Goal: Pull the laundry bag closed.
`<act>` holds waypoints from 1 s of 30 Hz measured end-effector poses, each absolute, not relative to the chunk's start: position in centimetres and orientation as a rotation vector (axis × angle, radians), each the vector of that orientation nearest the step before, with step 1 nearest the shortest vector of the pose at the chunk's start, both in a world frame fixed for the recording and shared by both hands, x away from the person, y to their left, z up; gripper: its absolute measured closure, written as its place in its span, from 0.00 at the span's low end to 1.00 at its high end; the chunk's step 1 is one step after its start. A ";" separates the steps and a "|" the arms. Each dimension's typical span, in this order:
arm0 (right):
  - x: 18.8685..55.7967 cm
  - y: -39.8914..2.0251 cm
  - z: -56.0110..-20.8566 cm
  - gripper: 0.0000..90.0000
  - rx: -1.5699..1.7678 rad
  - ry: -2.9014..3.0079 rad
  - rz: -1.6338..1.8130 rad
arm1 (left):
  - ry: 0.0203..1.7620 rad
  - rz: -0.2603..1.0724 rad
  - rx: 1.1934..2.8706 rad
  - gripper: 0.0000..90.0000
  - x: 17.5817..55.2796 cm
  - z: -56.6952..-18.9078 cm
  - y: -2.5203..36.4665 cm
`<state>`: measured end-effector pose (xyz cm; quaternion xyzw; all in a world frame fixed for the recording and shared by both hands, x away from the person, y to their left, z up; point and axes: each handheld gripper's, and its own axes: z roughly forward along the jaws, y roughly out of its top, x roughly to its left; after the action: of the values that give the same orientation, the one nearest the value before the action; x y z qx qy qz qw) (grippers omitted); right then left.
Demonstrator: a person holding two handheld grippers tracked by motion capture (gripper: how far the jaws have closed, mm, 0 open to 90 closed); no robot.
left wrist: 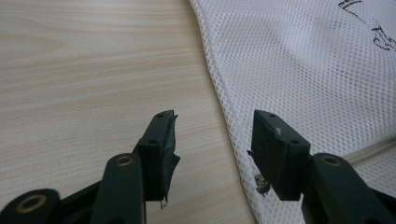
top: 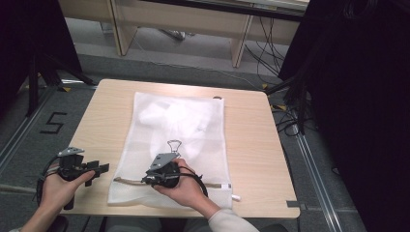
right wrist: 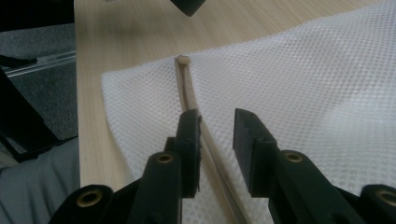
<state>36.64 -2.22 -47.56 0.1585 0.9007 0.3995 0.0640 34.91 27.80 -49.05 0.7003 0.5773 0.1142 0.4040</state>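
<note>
Right hand-held gripper point(right wrist: 217, 140) straddles mesh laundry bag's point(right wrist: 303, 84) zipper point(right wrist: 187, 88), unclamped; left hand-held gripper point(left wrist: 212, 140) waits open over desk point(left wrist: 84, 70).

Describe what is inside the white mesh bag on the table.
Through the mesh bag a crumpled white fabric item shows in its far half. The mesh blurs it, so what it is cannot be told.

The table point(top: 251, 140) looks like light wood with thin grain lines, smooth and a little shiny. The bag point(top: 145, 164) is white cloth net, full of tiny holes, soft and matt. Its zip strip point(right wrist: 189, 93) looks like smooth, beige plastic. The black pads point(left wrist: 275, 149) look like dull, hard plastic. The clip point(top: 173, 144) looks like thin, shiny metal.
</note>
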 end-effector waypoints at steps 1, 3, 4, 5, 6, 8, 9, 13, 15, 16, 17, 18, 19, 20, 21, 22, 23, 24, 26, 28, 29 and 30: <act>36.7 -2.0 -47.5 0.81 0.473 2.731 1.206 | 1.458 0.288 1.768 0.55 34.9 -49.1 27.8; 36.6 -1.4 -47.4 0.82 0.479 2.735 1.230 | 1.459 0.290 1.765 0.55 34.9 -49.0 27.8; 36.7 -1.1 -47.3 0.82 0.467 2.734 1.214 | 1.459 0.290 1.765 0.54 34.9 -49.0 27.8; 36.6 -0.7 -47.2 0.83 0.463 2.734 1.215 | 1.453 0.293 1.791 0.54 34.8 -49.0 28.0; 36.6 -0.4 -47.3 0.83 0.457 2.726 1.216 | 1.453 0.293 1.791 0.54 34.8 -49.0 28.0; 36.7 0.2 -47.2 0.84 0.449 2.726 1.214 | 1.460 0.293 1.780 0.55 34.8 -49.0 28.0; 36.7 0.4 -47.2 0.85 0.444 2.734 1.210 | 1.472 0.294 1.767 0.55 34.8 -49.0 27.9; 36.9 1.5 -47.4 0.86 0.444 2.744 1.213 | 1.468 0.297 1.778 0.55 34.8 -49.0 28.1; 37.0 1.9 -47.6 0.87 0.434 2.756 1.211 | 1.470 0.293 1.766 0.55 34.9 -49.0 28.1; 37.1 2.1 -47.7 0.87 0.432 2.760 1.209 | 1.480 0.292 1.756 0.55 34.8 -49.0 28.1; 37.1 2.3 -47.8 0.87 0.437 2.766 1.203 | 1.480 0.292 1.756 0.55 34.8 -49.0 28.1; 37.1 2.3 -47.8 0.87 0.437 2.766 1.203 | 1.481 0.292 1.754 0.55 34.8 -49.0 28.1; 37.2 2.5 -47.9 0.88 0.439 2.768 1.211 | 1.482 0.293 1.754 0.55 34.8 -49.0 28.1; 37.2 2.7 -48.0 0.88 0.443 2.774 1.207 | 1.482 0.288 1.747 0.55 34.8 -49.0 28.1; 37.2 2.9 -48.1 0.88 0.441 2.773 1.208 | 1.483 0.288 1.746 0.55 34.8 -49.0 28.1; 37.3 3.3 -48.2 0.89 0.450 2.787 1.203 | 1.483 0.296 1.747 0.55 34.8 -49.0 28.1; 37.3 3.5 -48.3 0.89 0.447 2.790 1.203 | 1.483 0.296 1.748 0.55 34.8 -49.0 28.1; 37.3 3.7 -48.4 0.89 0.452 2.796 1.194 | 1.482 0.298 1.756 0.55 34.8 -49.0 28.2; 37.5 4.2 -48.6 0.89 0.451 2.801 1.195 | 1.486 0.298 1.756 0.55 34.8 -49.0 28.2; 37.7 4.8 -48.8 0.88 0.457 2.811 1.194 | 1.486 0.298 1.756 0.55 34.8 -49.0 28.2; 37.7 5.0 -48.9 0.87 0.463 2.808 1.202 | 1.486 0.298 1.756 0.55 34.8 -49.0 28.2; 37.8 5.1 -48.9 0.87 0.459 2.821 1.190 | 1.487 0.298 1.755 0.55 34.8 -49.0 28.2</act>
<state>37.85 5.14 -48.89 0.1484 0.9109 0.3843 0.0229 34.82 28.25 -48.98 0.6937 0.5876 0.1176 0.3995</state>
